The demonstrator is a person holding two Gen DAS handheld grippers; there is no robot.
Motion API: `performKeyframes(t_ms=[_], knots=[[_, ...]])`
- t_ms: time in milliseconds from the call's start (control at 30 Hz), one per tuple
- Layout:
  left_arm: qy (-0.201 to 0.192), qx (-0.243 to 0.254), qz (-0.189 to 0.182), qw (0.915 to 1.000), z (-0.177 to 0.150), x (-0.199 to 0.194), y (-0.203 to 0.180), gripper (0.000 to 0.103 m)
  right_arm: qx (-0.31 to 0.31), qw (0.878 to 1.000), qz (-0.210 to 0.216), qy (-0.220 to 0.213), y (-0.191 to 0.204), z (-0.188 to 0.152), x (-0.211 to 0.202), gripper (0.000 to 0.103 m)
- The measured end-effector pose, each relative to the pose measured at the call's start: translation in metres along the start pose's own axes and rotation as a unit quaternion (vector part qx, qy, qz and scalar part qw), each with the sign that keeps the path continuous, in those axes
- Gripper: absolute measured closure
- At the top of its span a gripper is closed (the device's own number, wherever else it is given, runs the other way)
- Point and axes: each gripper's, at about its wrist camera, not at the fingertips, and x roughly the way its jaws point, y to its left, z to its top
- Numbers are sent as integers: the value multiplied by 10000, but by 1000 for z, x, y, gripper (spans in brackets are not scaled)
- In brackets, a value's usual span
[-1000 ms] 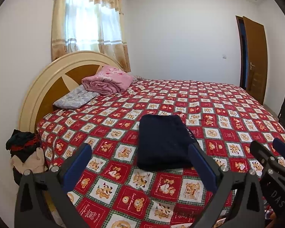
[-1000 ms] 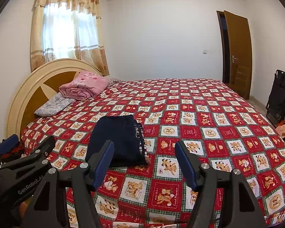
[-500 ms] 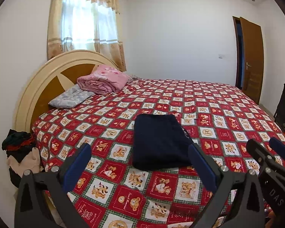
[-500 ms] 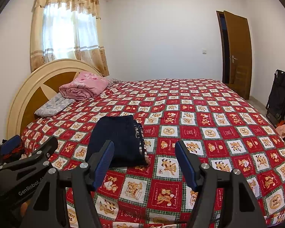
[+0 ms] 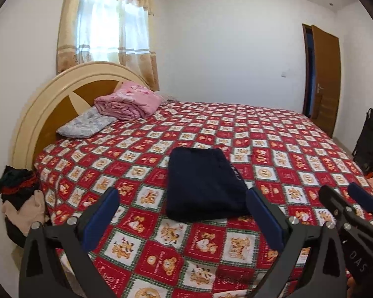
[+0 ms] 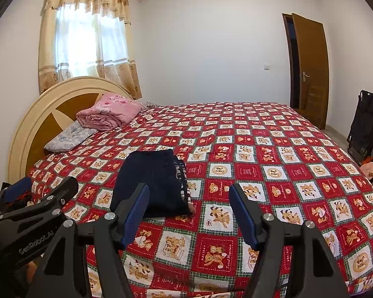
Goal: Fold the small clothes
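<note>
1. Change is slight: against the views from a second earlier, the left wrist view has swung a little, so the headboard (image 5: 49,104) and the pile of clothes on the floor (image 5: 20,198) sit differently in the picture, while the right wrist view is the same throughout.
2. Garment position has not changed: the dark navy garment (image 5: 204,183) lies in the same spot on the bedspread (image 5: 286,154), untouched by either tool.
3. Left gripper (image 5: 184,213) has its 2 fingers spread wide with nothing between them, held off the near edge of the bed.
4. Right gripper (image 6: 189,213) likewise stands with fingers apart and empty, just beside the left one.
5. Meaning for the task, as a judgement: with both tools idle and back from the bed, this reads as a pause after a fold, not a reach.
6. Garment looks like a compact rectangle, thick and layered, with neat straight sides.
7. Right edge of it shows stacked layers and a strip of pale lettering (image 6: 180,173); a small light tip pokes out at the near right corner.
8. Pink quilt (image 6: 109,111) and pillow (image 6: 67,136) lie well apart from it by the headboard.
</note>
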Motion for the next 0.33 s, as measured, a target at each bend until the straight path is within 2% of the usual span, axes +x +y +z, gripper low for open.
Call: performKeyframes(t_ms=[100, 233, 333], knots=[[-80, 43, -192, 9998, -2, -2, -2, 0, 18, 10000, 1, 15, 0, -1, 1, 35], [-136, 216, -50, 9997, -2, -2, -8, 0, 24, 10000, 3, 21, 0, -1, 2, 35], [-105, 171, -22, 9998, -2, 0, -6, 0, 26, 10000, -1, 25, 0, -2, 3, 35]])
